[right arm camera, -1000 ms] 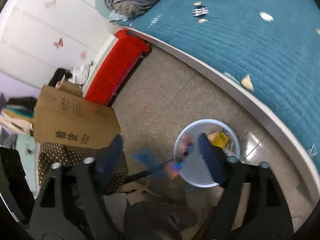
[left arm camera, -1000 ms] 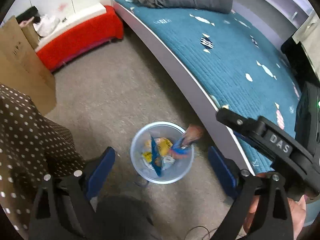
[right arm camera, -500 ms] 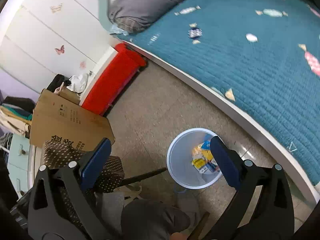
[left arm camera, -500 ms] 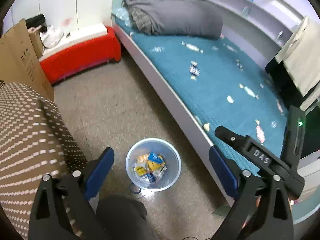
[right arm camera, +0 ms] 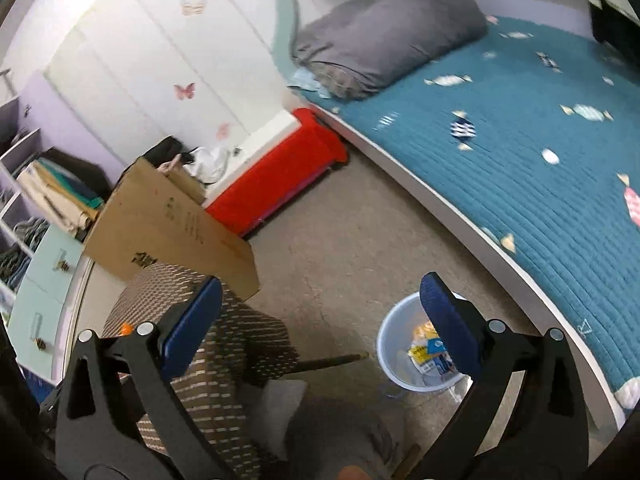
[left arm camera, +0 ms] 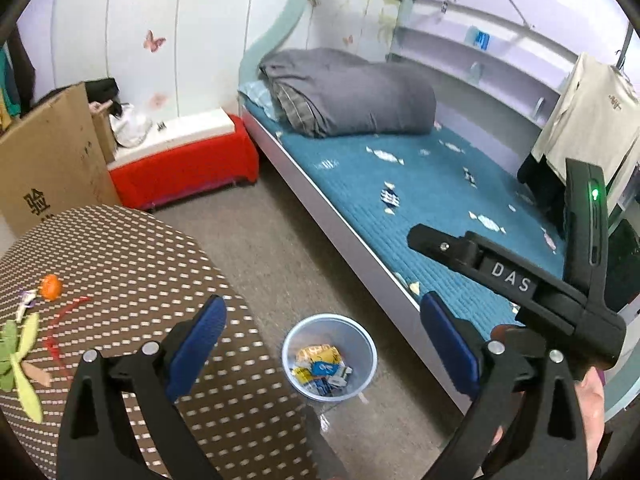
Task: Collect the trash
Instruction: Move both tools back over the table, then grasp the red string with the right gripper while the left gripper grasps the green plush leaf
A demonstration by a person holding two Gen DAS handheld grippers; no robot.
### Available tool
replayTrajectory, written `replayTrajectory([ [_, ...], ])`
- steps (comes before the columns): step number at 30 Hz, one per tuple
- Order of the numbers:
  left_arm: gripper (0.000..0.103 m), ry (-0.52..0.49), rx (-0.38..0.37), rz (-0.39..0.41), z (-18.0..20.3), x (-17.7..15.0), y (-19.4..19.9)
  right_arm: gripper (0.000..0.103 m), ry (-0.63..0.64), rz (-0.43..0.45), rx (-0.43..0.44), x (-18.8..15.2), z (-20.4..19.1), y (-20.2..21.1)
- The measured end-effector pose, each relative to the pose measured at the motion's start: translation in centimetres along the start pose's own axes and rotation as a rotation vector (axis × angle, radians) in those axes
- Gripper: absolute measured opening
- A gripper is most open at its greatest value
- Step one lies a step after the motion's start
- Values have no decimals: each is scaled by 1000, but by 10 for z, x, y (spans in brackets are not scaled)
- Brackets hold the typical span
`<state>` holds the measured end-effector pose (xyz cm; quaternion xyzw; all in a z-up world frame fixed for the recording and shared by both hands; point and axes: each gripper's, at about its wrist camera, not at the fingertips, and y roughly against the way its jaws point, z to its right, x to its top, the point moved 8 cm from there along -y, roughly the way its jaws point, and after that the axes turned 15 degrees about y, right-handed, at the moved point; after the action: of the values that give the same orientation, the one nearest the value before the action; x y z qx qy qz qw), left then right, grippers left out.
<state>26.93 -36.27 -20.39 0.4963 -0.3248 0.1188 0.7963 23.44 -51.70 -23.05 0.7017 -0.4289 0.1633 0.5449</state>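
A: Where is the trash?

B: Most of it sits in the bin, a pale blue tub on the floor just beside the bed frame. Yellow and blue wrappers lie in its bottom.

A: Anything outside the bin?

B: Yes. On the dotted table beside the bin, at its far left edge, there is an orange scrap, a red strip and some green bits (what they are I cannot tell). More small wrappers are scattered over the bed's teal cover, beyond the bin.

A: And the tools?

B: The left gripper stands wide, nothing between its blue pads; the bin shows in the gap below it. The right gripper has just been opening and now gapes as wide as it goes, also empty. Its right pad overlaps the bin's rim in the right wrist view, though it hangs above the bin, not touching.

A: Can you see the right tool from the left side?

B: Its black body, lettered DAS, crosses over the bed to the right of the bin, with a hand under it.

A: What else is near the bin?

B: A cardboard box leans behind the table, and a red bench stands farther off at the bed's head, below the grey duvet.
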Motion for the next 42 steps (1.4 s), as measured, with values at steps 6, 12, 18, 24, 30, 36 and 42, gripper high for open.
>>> replayTrajectory([
  [6, 96, 4, 21, 63, -25, 8, 38, 97, 69, 26, 42, 9, -50, 8],
  [12, 96, 29, 64, 127, -63, 11, 72, 97, 134, 35, 92, 9, -98, 9],
  [18, 96, 66, 109, 163, -99, 8, 92, 97, 214, 28, 120, 4, -144, 4],
  [24, 96, 101, 160, 191, -140, 5, 107, 97, 306, -6, 142, -11, -186, -8],
  [30, 96, 154, 215, 229, -187, 4, 122, 97, 386, -30, 166, -23, -224, -20],
  [36, 96, 225, 266, 227, -241, -5, 123, 97, 458, -60, 168, -38, -255, -38],
  [42, 96, 299, 335, 211, -297, -14, 117, 97, 534, -116, 178, -57, -285, -64],
])
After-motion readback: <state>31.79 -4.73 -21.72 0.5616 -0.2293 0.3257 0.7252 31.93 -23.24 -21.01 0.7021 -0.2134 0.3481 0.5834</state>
